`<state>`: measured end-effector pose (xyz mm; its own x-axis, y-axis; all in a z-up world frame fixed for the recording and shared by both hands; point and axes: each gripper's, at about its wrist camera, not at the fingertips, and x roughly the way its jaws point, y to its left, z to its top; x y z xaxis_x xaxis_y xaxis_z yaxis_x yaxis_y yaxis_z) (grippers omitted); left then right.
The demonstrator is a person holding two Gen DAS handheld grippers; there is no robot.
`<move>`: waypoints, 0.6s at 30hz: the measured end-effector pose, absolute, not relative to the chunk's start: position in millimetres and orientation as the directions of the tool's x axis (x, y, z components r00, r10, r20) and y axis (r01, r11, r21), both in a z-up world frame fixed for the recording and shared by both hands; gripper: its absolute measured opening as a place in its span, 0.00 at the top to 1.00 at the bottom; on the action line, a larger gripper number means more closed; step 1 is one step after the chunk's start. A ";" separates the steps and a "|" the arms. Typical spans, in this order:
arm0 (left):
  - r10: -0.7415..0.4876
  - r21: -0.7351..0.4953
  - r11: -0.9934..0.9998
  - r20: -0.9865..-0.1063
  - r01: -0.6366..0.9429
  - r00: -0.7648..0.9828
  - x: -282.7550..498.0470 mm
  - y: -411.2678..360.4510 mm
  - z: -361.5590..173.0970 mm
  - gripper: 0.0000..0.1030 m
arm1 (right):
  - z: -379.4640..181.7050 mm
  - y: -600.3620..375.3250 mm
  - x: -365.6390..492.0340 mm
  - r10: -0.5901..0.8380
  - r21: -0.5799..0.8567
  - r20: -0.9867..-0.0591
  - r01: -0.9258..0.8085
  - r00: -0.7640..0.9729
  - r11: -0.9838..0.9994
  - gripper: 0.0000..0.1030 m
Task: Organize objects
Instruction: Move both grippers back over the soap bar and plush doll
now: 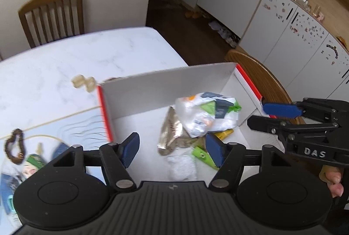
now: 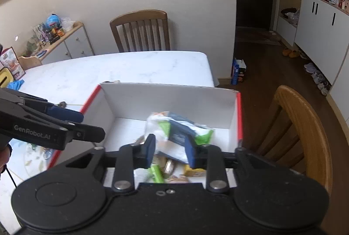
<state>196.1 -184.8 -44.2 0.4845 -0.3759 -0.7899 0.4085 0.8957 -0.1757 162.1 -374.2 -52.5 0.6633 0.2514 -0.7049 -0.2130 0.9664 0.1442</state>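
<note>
Left gripper [image 1: 172,151]: released, jaws spread wide with nothing between the pads; poised over the near-left part of the box, pointing into it.
Right gripper [image 2: 169,153]: jaws parted too, though narrower; the white packet shows through the gap, and contact with either pad cannot be told. Held over the box's right-hand wall in the left wrist view.
Box [image 1: 165,86]: white card with red outer edges, open-topped, on the marble table [image 1: 65,60]; already holding a small heap.
Heap in the box: white packet with green and dark print [image 1: 205,114] on top, foil pouch [image 1: 169,133] under it to the left, lime-green item [image 1: 201,156] and a yellow item [image 1: 224,133] lower down.
Still outside the box: brown hair scrunchie [image 1: 14,146] on the printed mat [image 1: 65,125], and a pale translucent clip [image 1: 84,82] on bare marble beyond the box's far-left corner.
Deciding relation: both loose items to the left of the box, well apart from the right gripper and plainly on the left gripper's side; scrunchie nearer, low and left of the left claw.
Scrunchie's long axis: running roughly away from the camera, loop lying flat.
Likely next: swing left, away from the box, and close across the loop's narrow width.
</note>
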 end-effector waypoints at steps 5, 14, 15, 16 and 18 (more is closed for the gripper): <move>-0.368 -0.152 0.899 -0.771 0.411 0.520 183.6 -160.5 -35.2 0.35 | -44.8 -357.5 154.2 0.260 0.141 -0.687 -0.227 0.679 0.964 0.31; -0.374 -0.156 0.903 -0.743 0.400 0.556 165.7 -101.7 -25.2 0.30 | -34.5 -320.6 140.2 0.268 0.148 -0.685 -0.231 0.677 0.962 0.21; -0.372 -0.154 0.905 -0.741 0.397 0.559 164.0 -94.8 -24.7 0.30 | -33.6 -315.5 138.6 0.267 0.147 -0.685 -0.231 0.677 0.962 0.20; -0.370 -0.153 0.906 -0.739 0.395 0.563 162.2 -87.8 -23.9 0.29 | -32.9 -310.7 136.8 0.268 0.148 -0.686 -0.231 0.677 0.962 0.19; -0.364 -0.148 0.909 -0.735 0.389 0.572 158.5 -73.8 -23.6 0.28 | -31.4 -300.5 133.5 0.272 0.153 -0.686 -0.232 0.675 0.961 0.18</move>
